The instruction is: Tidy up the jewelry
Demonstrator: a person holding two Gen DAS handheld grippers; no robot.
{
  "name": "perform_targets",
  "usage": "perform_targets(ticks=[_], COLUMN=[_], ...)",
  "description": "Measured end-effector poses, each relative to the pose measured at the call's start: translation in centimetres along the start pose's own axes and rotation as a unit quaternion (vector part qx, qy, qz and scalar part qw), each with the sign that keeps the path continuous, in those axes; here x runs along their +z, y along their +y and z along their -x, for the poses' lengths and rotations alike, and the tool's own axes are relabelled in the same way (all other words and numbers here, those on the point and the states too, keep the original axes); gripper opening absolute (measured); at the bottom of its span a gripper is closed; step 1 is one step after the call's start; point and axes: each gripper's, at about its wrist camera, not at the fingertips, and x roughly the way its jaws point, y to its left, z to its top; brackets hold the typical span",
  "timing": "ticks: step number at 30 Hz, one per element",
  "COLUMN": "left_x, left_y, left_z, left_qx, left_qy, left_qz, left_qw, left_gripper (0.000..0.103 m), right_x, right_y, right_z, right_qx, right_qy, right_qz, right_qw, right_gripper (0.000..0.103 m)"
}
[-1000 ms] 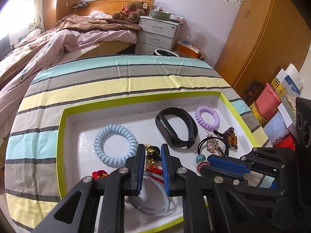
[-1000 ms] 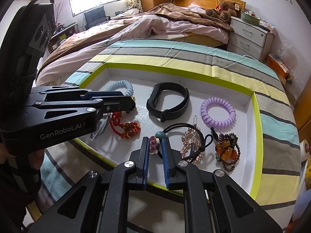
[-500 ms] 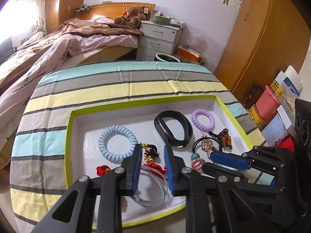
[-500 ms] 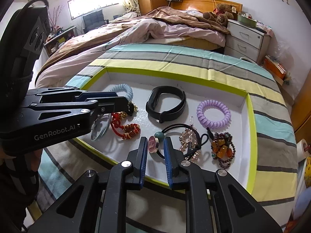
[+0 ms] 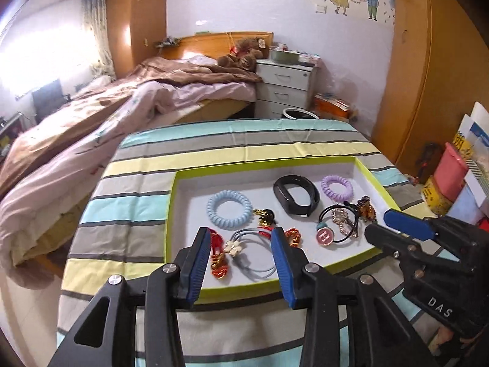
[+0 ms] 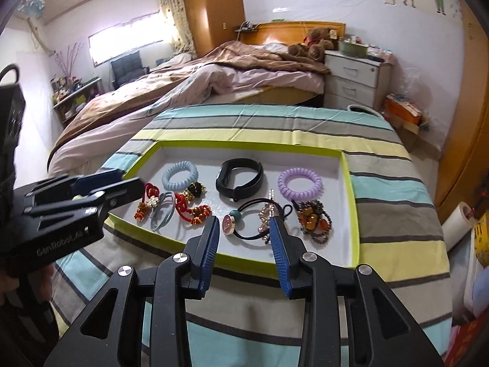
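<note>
A white tray with a lime rim (image 5: pixel 171 214) (image 6: pixel 351 214) lies on the striped table. In it are a light blue coil band (image 5: pixel 229 209) (image 6: pixel 180 175), a black wristband (image 5: pixel 295 195) (image 6: pixel 240 177), a purple coil band (image 5: pixel 337 187) (image 6: pixel 300 183), a grey hair tie with a flower (image 5: pixel 253 253) (image 6: pixel 162 211), red knotted charms (image 5: pixel 218 257) (image 6: pixel 192 211), a black hair tie with a pink disc (image 5: pixel 324 236) (image 6: pixel 229 224), a gold chain (image 6: pixel 266 217) and an amber bead bracelet (image 5: pixel 365 211) (image 6: pixel 314 220). My left gripper (image 5: pixel 241 241) is open and empty above the tray's near edge. My right gripper (image 6: pixel 244 231) is open and empty too.
The striped cloth (image 5: pixel 244 150) covers a table. A bed (image 5: pixel 122 98) lies to the far left, a white nightstand (image 5: pixel 284 88) behind, a wooden wardrobe (image 5: pixel 428 76) at the right. Boxes and bags (image 5: pixel 452 177) stand on the floor at the right.
Both grippers have pulled back and up from the tray and their jaws have opened wide. The jewelry lies where it was.
</note>
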Motion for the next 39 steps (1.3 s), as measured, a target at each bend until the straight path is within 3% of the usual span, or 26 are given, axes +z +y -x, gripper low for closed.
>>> perform_targets(ticks=[13,39], left_x=[-1.0,-1.6], left_y=[0.2,0.1], left_z=[0.3,0.4], left_qx=[0.04,0.027], left_qy=[0.001,0.008], left_qz=[0.036,0.043], left_qw=[0.9986,0.9987], left_gripper=[0.041,0.041], right_x=[-0.3,-0.4], right_y=[0.0,0.5], right_z=[0.6,0.8], right_qx=[-0.012,-0.006], right_qy=[-0.02,-0.019], right_qz=[-0.013,-0.008], right_qw=[1.0,1.0], right_gripper=[0.035,0.035])
